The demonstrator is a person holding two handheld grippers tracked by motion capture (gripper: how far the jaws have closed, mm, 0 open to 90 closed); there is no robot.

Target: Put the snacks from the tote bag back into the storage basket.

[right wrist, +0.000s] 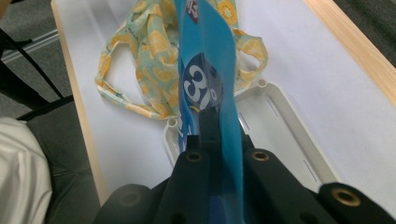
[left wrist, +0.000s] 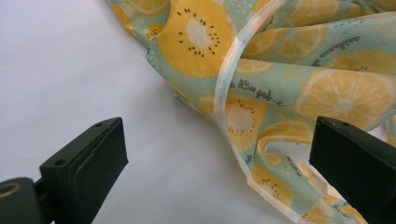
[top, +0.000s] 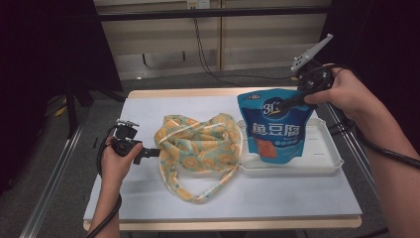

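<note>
The right gripper (top: pixel 297 97) is clenched on the top edge of the blue snack pouch (top: pixel 275 130), at about two o'clock on the bench (top: pixel 148 198); in the right gripper view the pouch (right wrist: pixel 205 79) runs edge-on between the closed jaws, so the grip sits on the flat seal, probably because that thin strip is the easiest part to pinch. The pouch hangs upright with its bottom at or just above the white tray (top: pixel 324 148), which sits at three o'clock; whether it rests on the tray or is just clear of it I cannot tell. Just beside the tray, at the bench's centre, lies the lemon-print cloth bag (top: pixel 198 148), crumpled and flat with its handles (top: pixel 198 191) trailing toward six o'clock. The left gripper (top: pixel 148 153) sits at nine o'clock, released, its jaws standing wide apart with the bag's edge and a pale strap (left wrist: pixel 233 79) ahead of them but nothing pressed. It seems placed there to take the bag's rim and open it, so the pouch can be lowered in from above.
</note>
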